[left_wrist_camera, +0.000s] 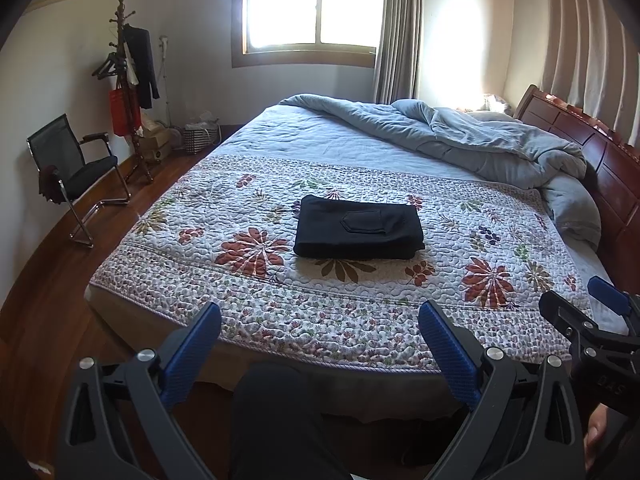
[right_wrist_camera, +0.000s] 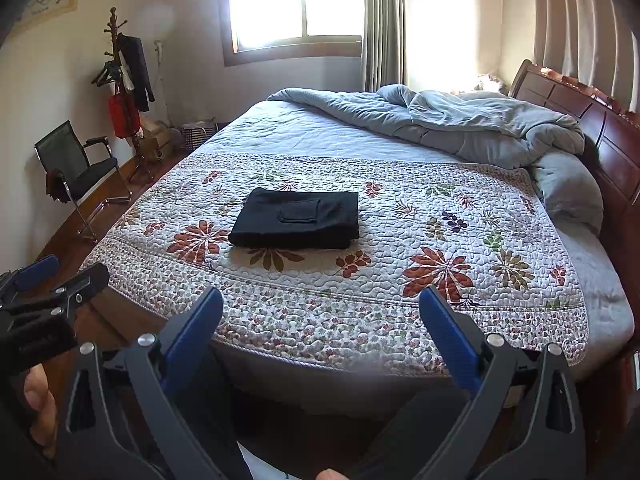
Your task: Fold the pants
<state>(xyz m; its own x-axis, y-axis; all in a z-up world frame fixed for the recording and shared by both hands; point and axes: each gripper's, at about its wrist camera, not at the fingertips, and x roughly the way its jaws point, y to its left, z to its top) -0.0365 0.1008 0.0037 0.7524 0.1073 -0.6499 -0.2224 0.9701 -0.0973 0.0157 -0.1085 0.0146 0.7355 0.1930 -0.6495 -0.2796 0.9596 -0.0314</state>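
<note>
The black pants (left_wrist_camera: 358,232) lie folded into a compact rectangle on the floral quilt (left_wrist_camera: 440,264), a pocket flap facing up — roughly in the middle of the quilt's patterned band. A large red flower print sits just to the left of the pants, and a brown leaf print lies at their near edge. Beyond the pants, a crumpled grey duvet (left_wrist_camera: 480,136) is heaped toward the wooden headboard (left_wrist_camera: 592,148). Well to the left of the pants, off the bed, stand a black chair (left_wrist_camera: 76,168) and a coat rack (left_wrist_camera: 128,80).

The left gripper (left_wrist_camera: 320,324) hovers at the near edge of the quilt, well short of the pants, its blue-padded fingers spread wide and holding nothing. The right gripper (right_wrist_camera: 322,308) is likewise spread apart and empty — also back from the pants, over the quilt's near border.
</note>
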